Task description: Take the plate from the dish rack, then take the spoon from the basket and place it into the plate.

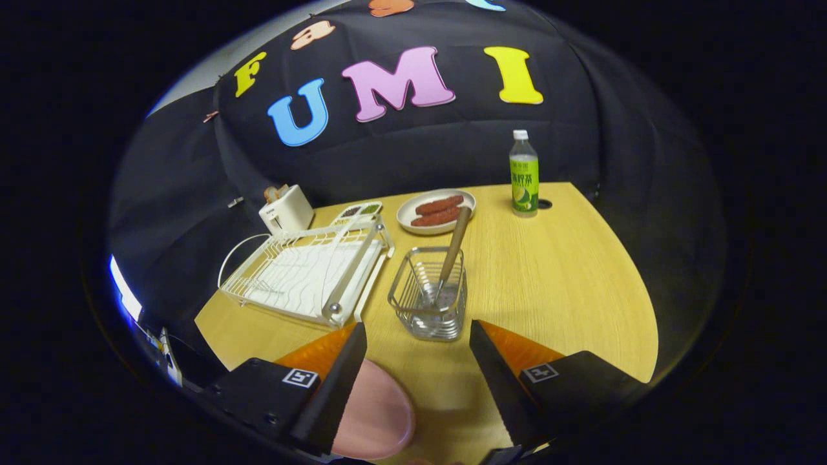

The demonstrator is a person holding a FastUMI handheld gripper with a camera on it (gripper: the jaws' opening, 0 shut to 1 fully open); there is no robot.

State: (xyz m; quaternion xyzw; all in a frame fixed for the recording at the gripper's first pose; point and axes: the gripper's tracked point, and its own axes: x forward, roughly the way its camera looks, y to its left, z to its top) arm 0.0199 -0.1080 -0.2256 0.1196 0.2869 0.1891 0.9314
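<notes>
Left of the wire basket (429,298) you see the white dish rack (310,271), which looks empty of dishes. The spoon (449,255) stands inside the basket, handle leaning up. Nearer you than the basket, the pink plate (378,416) lies on the table (568,284) beside your gripper (418,349), whose fingers are spread wide and hold nothing.

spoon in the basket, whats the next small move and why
Probably ease the gripper forward toward the spoon. The fingers are open with nothing between them, the pink plate already lies on the table beside one finger, and the spoon stands in the wire basket just ahead of the fingers, handle up.
</notes>
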